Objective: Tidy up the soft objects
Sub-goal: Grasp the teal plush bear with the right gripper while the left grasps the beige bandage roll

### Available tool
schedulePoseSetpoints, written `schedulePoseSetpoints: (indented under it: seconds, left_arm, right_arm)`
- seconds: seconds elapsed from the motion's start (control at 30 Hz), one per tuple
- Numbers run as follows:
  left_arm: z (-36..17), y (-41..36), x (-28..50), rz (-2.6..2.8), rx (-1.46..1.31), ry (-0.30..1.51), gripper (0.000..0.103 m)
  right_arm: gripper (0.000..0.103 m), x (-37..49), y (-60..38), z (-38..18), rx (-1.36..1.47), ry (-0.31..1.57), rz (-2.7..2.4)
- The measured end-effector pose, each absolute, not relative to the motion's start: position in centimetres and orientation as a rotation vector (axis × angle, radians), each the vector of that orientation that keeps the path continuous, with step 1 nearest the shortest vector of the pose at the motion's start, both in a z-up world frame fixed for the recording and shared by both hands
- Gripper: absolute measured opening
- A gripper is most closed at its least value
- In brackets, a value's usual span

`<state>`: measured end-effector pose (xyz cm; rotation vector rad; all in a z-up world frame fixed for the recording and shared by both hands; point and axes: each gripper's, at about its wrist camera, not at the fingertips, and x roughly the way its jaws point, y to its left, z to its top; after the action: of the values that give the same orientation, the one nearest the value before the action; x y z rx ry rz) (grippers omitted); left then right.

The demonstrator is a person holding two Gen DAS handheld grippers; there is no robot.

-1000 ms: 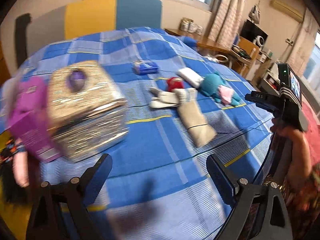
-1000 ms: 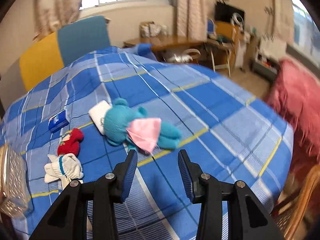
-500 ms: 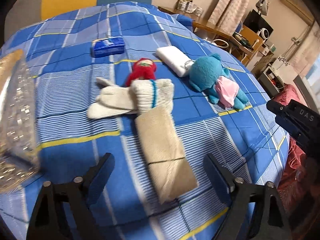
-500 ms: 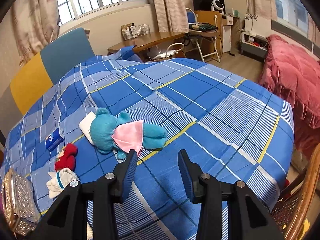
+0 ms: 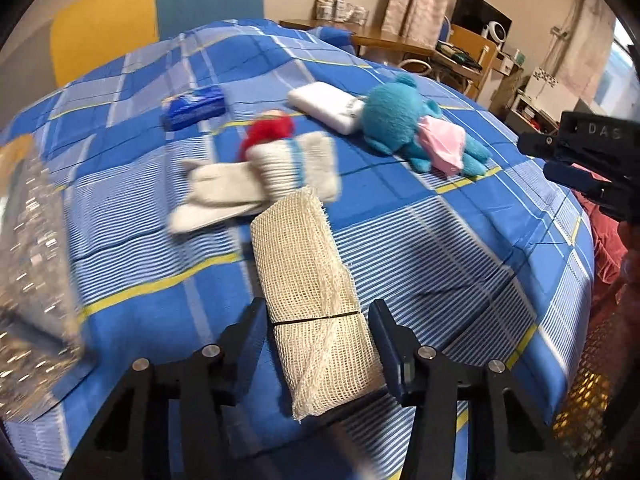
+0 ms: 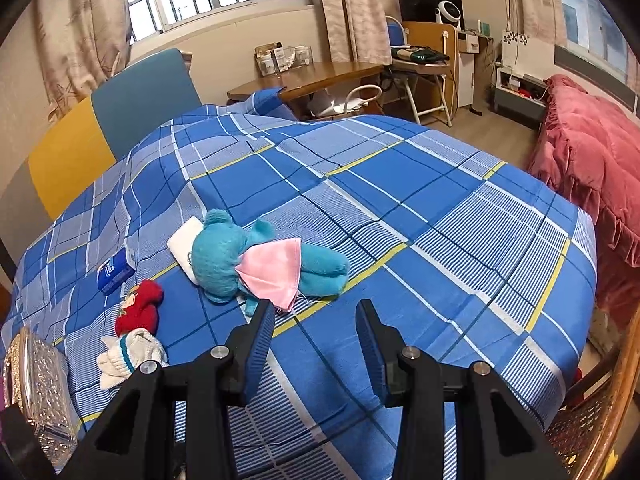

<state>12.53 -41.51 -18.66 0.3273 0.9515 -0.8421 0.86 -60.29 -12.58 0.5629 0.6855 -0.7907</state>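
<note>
A beige mesh cloth roll (image 5: 316, 304) lies on the blue plaid bedspread (image 5: 440, 248). My left gripper (image 5: 318, 320) has its fingers on either side of the roll's near half, close to it; contact is unclear. Beyond lie a white sock bundle (image 5: 260, 176), a red doll (image 5: 268, 130), a white pack (image 5: 324, 106), a teal plush with a pink mask (image 5: 412, 128) and a blue tissue pack (image 5: 194, 106). My right gripper (image 6: 316, 328) is open and empty, hovering above the bed just in front of the teal plush (image 6: 256, 260). The right gripper also shows at the left wrist view's right edge (image 5: 584, 160).
A glittery silver box (image 5: 28, 248) stands at the left, also seen in the right wrist view (image 6: 36, 392). A pink quilt (image 6: 592, 168) lies right of the bed. A wooden desk (image 6: 320, 76) and a folding chair stand behind. A wicker chair (image 6: 592, 432) is at the lower right.
My left gripper moved forward and down over the beige roll and narrowed around it. My right gripper stayed about the same, open, with its view tilting slightly.
</note>
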Motion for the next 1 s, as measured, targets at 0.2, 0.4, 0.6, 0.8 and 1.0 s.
schedulePoseSetpoints:
  seconds: [0.2,0.4,0.6,0.8,1.0]
  left_arm:
    - [-19.2,-36.2,13.2,-0.754,0.34,0.887,0.052]
    - [-19.7,-34.7,13.0,-0.766,0.285,0.853,0.048]
    - [-19.8,-34.2,13.2,-0.786,0.25,0.847,0.048]
    - [-20.0,-34.3,13.0,-0.785,0.261,0.836,0.048]
    - [-20.1,-34.4,12.8,-0.785,0.261,0.83,0.049]
  right_arm:
    - [0.042,0.8,-60.7,-13.2,0.609,0.703,-0.779]
    - [0.042,1.2,-60.5,-13.7,0.647,0.713,-0.721]
    - [0.058,3.5,-59.8,-14.0,0.622,0.778,-0.592]
    - [0.077,9.6,-61.3,-14.5,0.315,0.903,-0.544]
    - [0.077,13.6,-62.1,-16.6,0.083,0.965,-0.534]
